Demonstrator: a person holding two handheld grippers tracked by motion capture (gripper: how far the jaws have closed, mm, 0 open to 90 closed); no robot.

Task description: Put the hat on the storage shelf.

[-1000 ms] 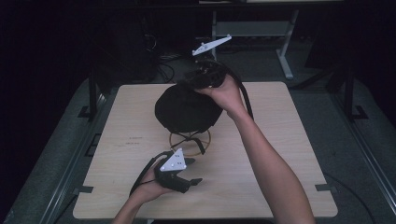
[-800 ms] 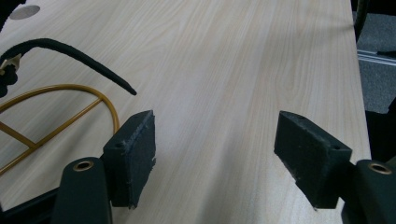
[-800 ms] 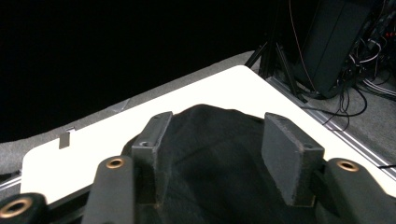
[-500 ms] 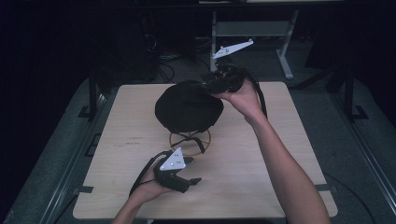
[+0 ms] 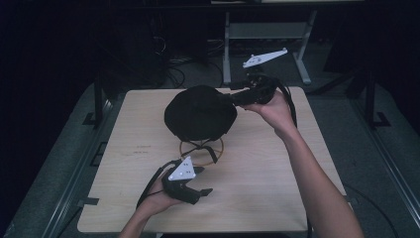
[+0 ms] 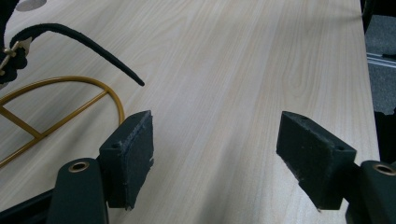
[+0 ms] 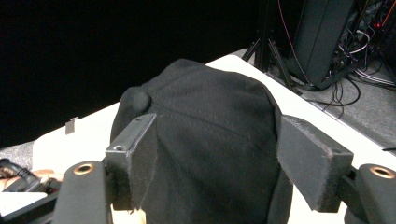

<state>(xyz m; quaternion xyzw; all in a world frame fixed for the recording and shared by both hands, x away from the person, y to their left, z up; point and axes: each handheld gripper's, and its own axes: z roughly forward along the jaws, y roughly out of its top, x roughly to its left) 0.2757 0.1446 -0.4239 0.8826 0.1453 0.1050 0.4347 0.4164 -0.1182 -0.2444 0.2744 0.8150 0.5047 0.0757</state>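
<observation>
Your right gripper (image 5: 237,96) has just been spreading its jaws, now loose around the black cap (image 5: 199,113), which hides most of the gold stand (image 5: 200,148).

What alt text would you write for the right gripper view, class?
A round black fabric cap sits on a pale wooden table, seen just beyond the right claw, whose two black padded jaws stand open on either side of it. Dark background, with cables on the floor at the right.

A pale wooden table (image 5: 277,188) carries a gold wire stand (image 5: 200,148). A black cap (image 5: 200,113) sits atop the stand.
</observation>
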